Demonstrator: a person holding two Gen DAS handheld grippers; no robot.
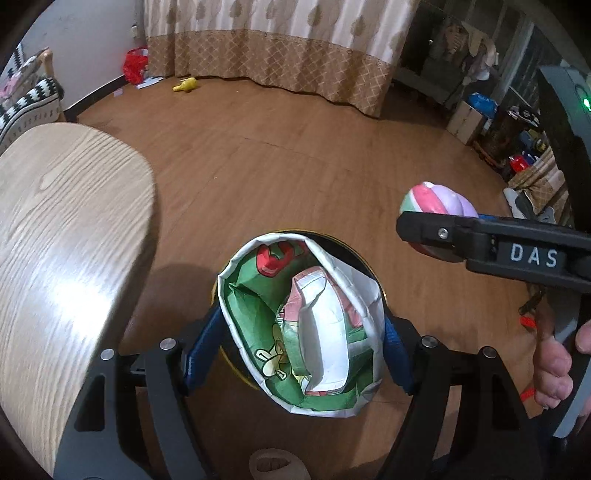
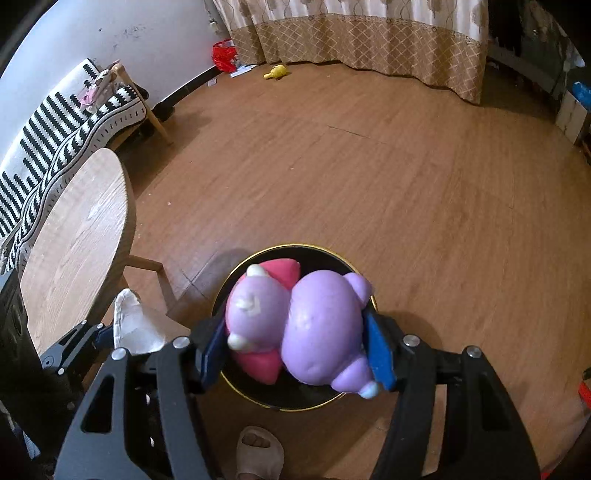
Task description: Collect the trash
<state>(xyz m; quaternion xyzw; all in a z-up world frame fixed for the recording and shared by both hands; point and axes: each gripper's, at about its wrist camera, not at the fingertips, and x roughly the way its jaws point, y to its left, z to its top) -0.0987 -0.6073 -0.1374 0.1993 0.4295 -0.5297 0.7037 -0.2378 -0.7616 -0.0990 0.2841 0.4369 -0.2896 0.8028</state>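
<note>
- While both grippers hang over the wooden floor (image 2: 369,177), each one has something clamped, so here's the rundown.
- Left gripper (image 1: 301,332): jaws clenched on a crumpled snack bag (image 1: 295,325), green cartoon print inside, white on the outside. The blue pads (image 1: 201,350) press on its two sides.
- That bag sits right above a round black bin (image 2: 295,400) with a gold rim, which stands on the floor. In the left wrist view only slivers of the bin (image 1: 354,254) peek out behind the bag.
- Right gripper (image 2: 295,343): jaws grasping a squishy purple and pink toy (image 2: 314,332), with little white nubs on it. It's squeezed between the blue pads and hovers directly over the bin's opening.
- From the left wrist view the right gripper (image 1: 417,229) comes in from the right side, "DAS" lettering on its body, with the toy (image 1: 439,201) poking out of its tip. The person's right hand (image 1: 557,369) wraps the handle.
- In the right wrist view the left gripper (image 2: 99,339) shows at the lower left with the white side of the bag (image 2: 135,325) visible.
- A light wood table (image 1: 66,240) is off to the left, bare top as far as I can see.
- A beige slipper (image 2: 258,454) shows at the bottom edge, just beside the bin.
- Far back by the curtain (image 2: 351,33) lie a yellow toy (image 2: 275,72) and a red bag (image 2: 223,55).
</note>
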